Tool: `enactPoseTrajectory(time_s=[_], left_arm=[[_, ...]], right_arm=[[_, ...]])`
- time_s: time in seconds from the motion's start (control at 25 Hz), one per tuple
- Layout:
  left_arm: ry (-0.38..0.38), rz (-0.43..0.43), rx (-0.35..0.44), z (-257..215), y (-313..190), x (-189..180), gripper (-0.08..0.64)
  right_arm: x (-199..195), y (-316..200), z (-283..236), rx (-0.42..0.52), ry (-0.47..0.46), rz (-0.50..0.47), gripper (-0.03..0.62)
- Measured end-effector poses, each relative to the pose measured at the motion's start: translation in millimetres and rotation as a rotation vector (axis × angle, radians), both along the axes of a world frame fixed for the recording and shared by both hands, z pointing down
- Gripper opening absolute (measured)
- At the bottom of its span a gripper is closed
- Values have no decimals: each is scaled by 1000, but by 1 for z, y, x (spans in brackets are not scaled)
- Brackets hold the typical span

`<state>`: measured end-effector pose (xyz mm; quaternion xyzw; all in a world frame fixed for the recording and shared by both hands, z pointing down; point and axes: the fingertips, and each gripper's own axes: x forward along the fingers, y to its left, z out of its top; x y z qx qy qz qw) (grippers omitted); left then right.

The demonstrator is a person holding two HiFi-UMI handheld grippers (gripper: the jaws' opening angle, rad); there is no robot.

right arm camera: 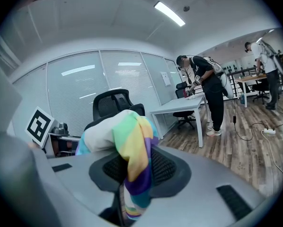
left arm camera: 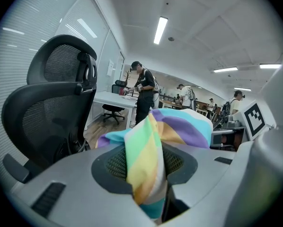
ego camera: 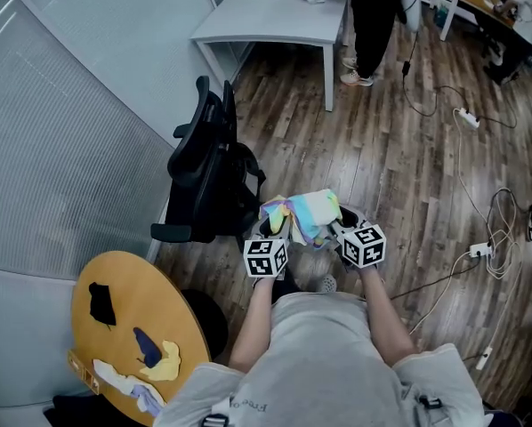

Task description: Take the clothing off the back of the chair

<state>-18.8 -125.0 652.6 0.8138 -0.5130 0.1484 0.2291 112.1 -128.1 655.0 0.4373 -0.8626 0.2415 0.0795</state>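
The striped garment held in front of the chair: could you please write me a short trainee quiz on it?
1. True or false: the striped garment hangs over the back of the chair.
2. Which holds it? A) left gripper only; B) right gripper only; C) both.
3. What white furniture stands beyond the chair?
Key: 1 false, it is clear of the chair; 2 C; 3 a table.
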Motion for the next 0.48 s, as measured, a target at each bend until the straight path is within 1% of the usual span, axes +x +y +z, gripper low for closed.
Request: enactPoseTrajectory(time_s=[0.48], left_arm=[[17,-3,21,-3,-3,-2,153]], right_arm=[[-2,-3,1,-3,3,-14,106]])
